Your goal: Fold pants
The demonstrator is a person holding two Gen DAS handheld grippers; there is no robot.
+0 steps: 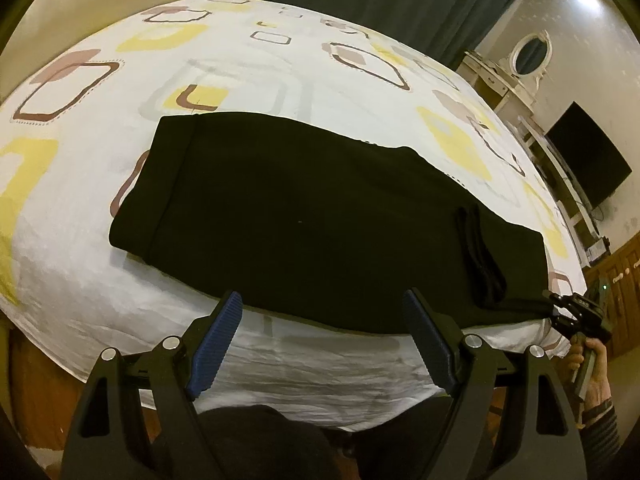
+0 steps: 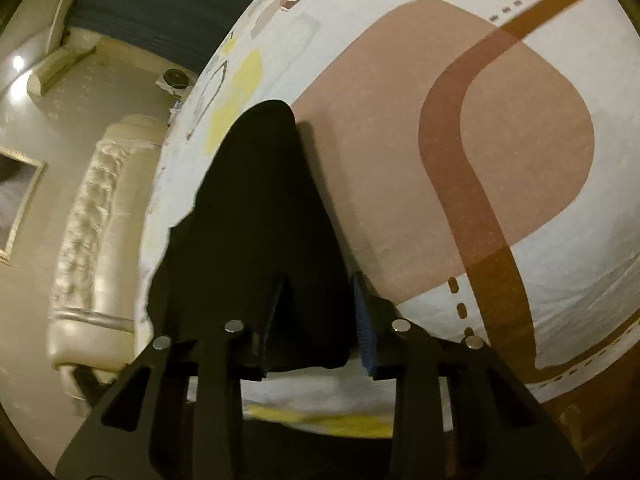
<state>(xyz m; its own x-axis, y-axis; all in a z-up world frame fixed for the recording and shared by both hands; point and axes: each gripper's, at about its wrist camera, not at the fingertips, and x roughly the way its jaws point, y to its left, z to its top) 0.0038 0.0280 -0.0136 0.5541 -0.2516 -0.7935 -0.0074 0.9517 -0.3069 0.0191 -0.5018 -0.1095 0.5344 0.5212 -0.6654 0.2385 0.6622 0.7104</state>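
Patterned in yellow, brown and grey squares, a white bedsheet (image 1: 100,240) covers the bed that serves as the work surface, with dark curtains at the far side and a dressing table and a black screen along the right wall.

Black pants (image 1: 300,216) lie flat across the near part of the bed, already doubled into a long band that runs from left to right; a hem-like fold shows at its left end and a seam or drawstring near its right end. The near edge lies just short of the mattress edge.

At the right end, the right gripper (image 2: 320,312) has its jaws narrowed around the corner of the cloth. In the right wrist view the black fabric fills the gap between the blue pads, and they look to be pinching it, though the dark cloth makes the contact hard to confirm. A hand (image 1: 592,356) in a striped sleeve holds that tool at the bed's right near corner.

The left gripper (image 1: 320,316) hangs wide open just above the near edge of the pants, near their middle, holding nothing.

By my reading, the step in hand is taking hold of the right end for the next fold. What follows calls for a firm pinch through all layers, then lifting that end and carrying it leftward over the band, with the left tool free to pin or take the near edge so the layers stay aligned.
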